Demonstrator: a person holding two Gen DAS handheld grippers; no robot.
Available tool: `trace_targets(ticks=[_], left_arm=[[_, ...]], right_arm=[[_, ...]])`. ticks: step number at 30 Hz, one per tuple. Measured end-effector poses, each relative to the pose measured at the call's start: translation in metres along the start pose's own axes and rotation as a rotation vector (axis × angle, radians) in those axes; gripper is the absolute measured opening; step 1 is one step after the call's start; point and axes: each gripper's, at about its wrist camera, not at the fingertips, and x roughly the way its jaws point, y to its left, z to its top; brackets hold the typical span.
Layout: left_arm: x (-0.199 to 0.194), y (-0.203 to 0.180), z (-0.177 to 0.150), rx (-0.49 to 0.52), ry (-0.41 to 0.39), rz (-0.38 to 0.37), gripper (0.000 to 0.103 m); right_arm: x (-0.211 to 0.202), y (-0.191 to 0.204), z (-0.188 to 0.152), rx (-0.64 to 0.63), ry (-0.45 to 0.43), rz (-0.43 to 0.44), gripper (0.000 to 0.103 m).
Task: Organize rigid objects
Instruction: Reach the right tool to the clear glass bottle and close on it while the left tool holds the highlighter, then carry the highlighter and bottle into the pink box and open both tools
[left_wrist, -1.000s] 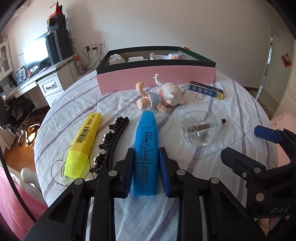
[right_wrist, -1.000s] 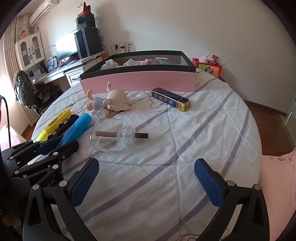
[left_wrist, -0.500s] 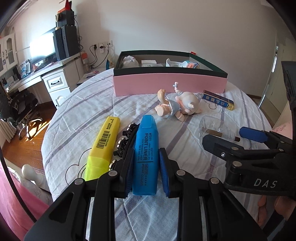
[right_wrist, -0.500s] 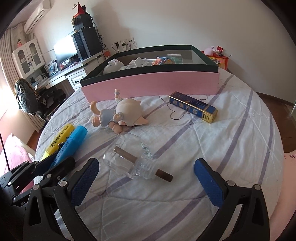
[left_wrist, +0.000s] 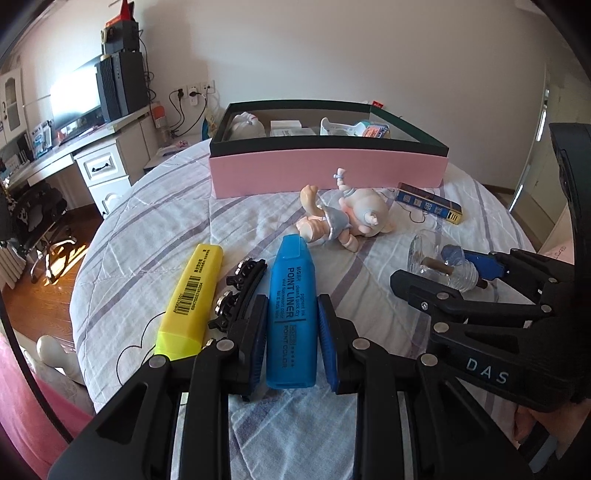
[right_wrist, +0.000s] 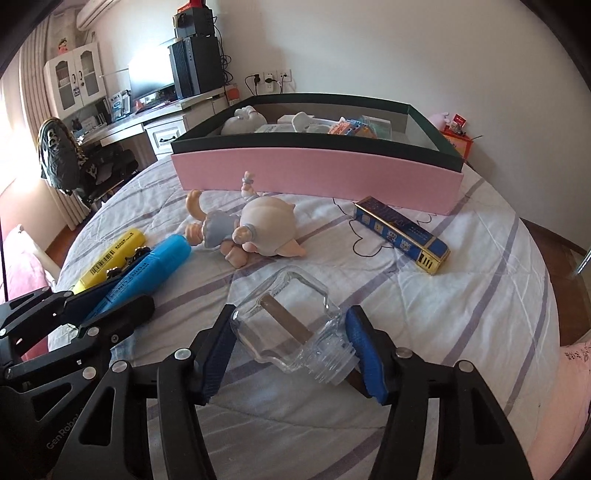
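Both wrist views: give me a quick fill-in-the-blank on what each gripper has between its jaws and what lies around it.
1. The left gripper is shut on the ____ highlighter.
2. The right gripper's jaws, which have just been closing, flank a clear ____ bottle.
3. The black hair clip lies between the blue highlighter and the ____ highlighter.

Missing words: blue; glass; yellow
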Motion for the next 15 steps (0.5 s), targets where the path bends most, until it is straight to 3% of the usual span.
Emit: trace_targets(ticks=[6,15], left_arm=[[-0.011,-0.006,0.024,0.022,-0.054,0.006,0.027],[-0.012,-0.017,0.088,0.080,-0.151,-0.011,0.026]], right_arm=[[-0.022,-0.004,0.015,-0.008,-0.062,0.017,0.062],[-0.046,-0.020,0.082,-0.055,-0.187,-0.001,0.062]])
